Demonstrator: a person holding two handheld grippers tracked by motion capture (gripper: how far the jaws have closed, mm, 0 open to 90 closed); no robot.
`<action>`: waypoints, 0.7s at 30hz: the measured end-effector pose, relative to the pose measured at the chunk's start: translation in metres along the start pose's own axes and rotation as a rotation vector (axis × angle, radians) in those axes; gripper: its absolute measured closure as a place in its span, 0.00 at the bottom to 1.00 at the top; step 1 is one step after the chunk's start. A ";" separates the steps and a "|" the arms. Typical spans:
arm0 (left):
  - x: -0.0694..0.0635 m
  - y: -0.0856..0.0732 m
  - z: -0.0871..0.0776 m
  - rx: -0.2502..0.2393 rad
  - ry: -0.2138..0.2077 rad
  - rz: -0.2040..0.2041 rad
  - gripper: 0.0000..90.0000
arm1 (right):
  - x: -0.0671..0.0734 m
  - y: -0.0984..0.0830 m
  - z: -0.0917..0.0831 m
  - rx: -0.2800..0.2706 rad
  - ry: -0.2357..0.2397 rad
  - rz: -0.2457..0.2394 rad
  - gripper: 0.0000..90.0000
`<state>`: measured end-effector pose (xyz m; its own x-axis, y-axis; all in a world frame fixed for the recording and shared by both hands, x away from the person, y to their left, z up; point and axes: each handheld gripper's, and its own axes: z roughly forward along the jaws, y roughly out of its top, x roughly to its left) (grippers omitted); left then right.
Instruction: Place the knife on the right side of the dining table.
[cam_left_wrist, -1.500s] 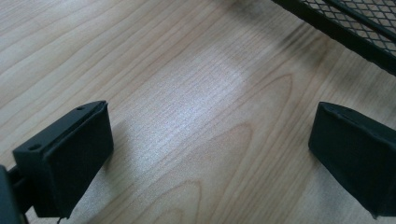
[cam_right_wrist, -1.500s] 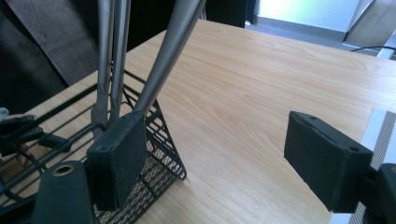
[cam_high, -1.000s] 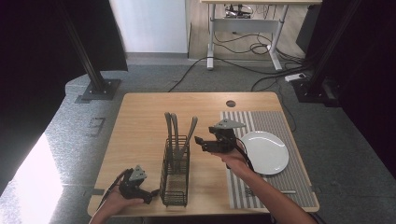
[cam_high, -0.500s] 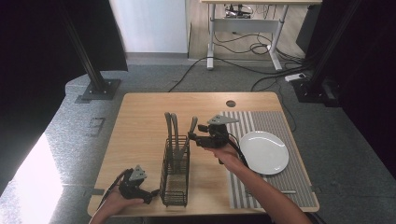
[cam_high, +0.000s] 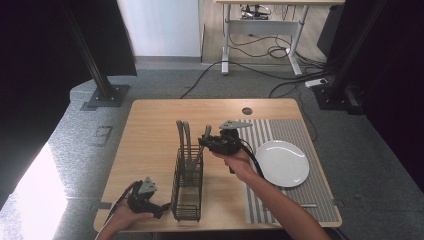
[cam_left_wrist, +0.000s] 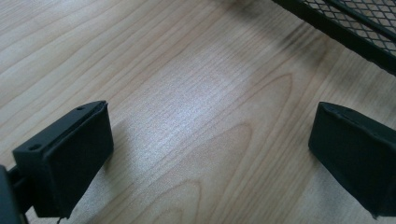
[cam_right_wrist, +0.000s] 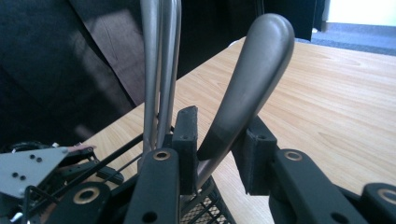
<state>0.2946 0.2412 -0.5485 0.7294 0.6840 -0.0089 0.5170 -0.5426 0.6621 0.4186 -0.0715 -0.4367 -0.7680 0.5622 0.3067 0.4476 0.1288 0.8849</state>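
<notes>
The right tongs (cam_high: 206, 141) are at the top of the black wire basket (cam_high: 187, 192), which stands on the wooden tabletop (cam_high: 150, 130). Their jaws sit on both sides of a grey metal handle (cam_right_wrist: 252, 88) that leans out of the basket; whether they already press it I cannot tell. Two more handles (cam_high: 182, 134) stand upright beside it. The left tongs (cam_high: 159, 210) rest open at the front edge, just left of the basket. A white plate (cam_high: 282, 163) lies on the striped mat (cam_high: 280, 131).

White plate (cam_high: 282, 163), grey-striped mat (cam_high: 305, 200)
</notes>
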 end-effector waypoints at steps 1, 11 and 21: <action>0.000 0.000 0.000 0.000 0.000 0.000 0.00 | -0.001 0.000 0.000 -0.003 0.009 0.013 0.80; 0.000 0.000 0.000 0.000 0.000 0.000 0.00 | 0.004 0.004 -0.009 -0.068 0.091 0.090 0.91; 0.000 0.000 0.000 0.001 -0.001 0.002 0.00 | 0.010 0.011 -0.030 -0.139 0.100 0.082 0.92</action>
<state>0.2946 0.2413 -0.5484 0.7307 0.6826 -0.0085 0.5163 -0.5444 0.6611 0.4021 -0.0895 -0.4132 -0.7767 0.4808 0.4069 0.4482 -0.0321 0.8934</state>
